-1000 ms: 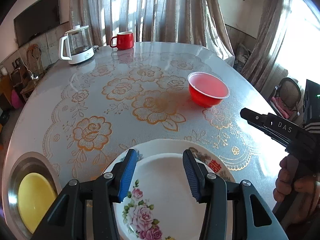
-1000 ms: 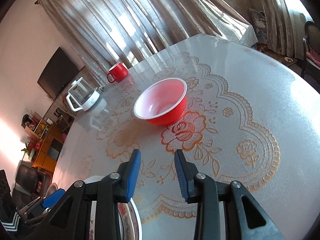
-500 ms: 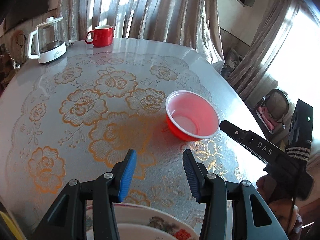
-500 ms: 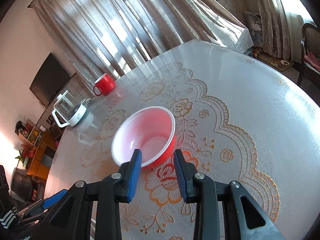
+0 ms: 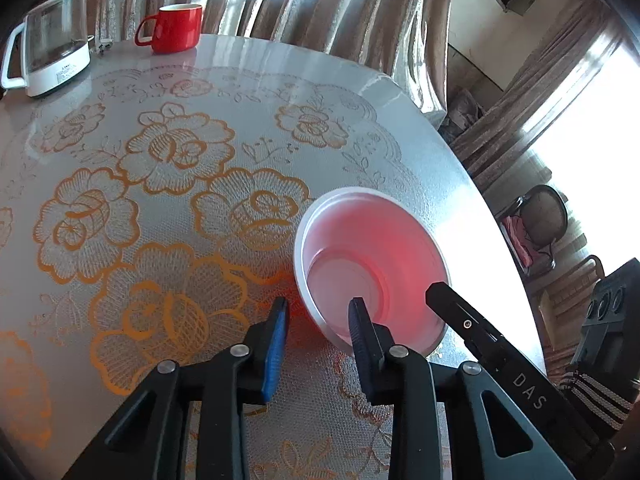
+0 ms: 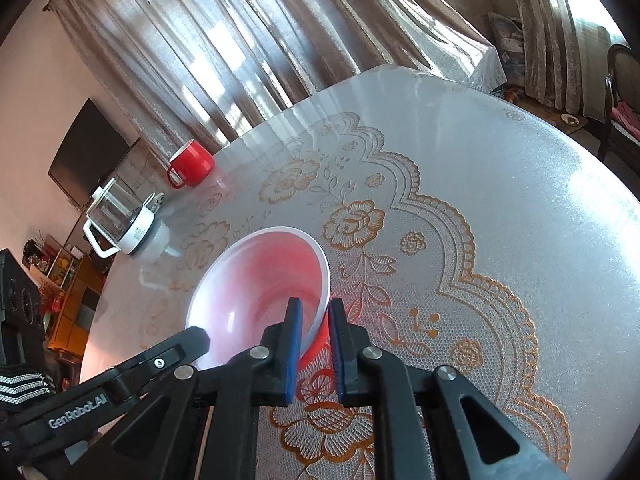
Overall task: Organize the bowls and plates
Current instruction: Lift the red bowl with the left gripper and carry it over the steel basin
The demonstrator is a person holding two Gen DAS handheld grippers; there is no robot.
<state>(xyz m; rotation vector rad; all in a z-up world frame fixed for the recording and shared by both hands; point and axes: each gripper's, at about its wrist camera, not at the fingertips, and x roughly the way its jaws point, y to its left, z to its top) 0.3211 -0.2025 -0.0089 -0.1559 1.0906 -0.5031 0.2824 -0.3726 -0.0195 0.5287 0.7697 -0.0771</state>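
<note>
Red bowl (image 5: 370, 268) sits between my two grippers, its near rim straddled by both.

My left gripper (image 5: 318, 322) is spread wide, one finger outside the bowl's near-left wall, the other over the inside, gripping nothing. My right gripper (image 6: 315, 326) is nearly pressed together across the near-right rim, apparently pinching it; I judge it the nearer hand for lifting the bowl off the table (image 6: 500, 200).

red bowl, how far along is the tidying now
Nothing looks finished in these views: no plates or stack show. In hand: the right tool has closed on the near rim of the red bowl, one finger inside, one outside. The left tool sits open beside it. Left: lifting the bowl off the table and stacking it.
</note>
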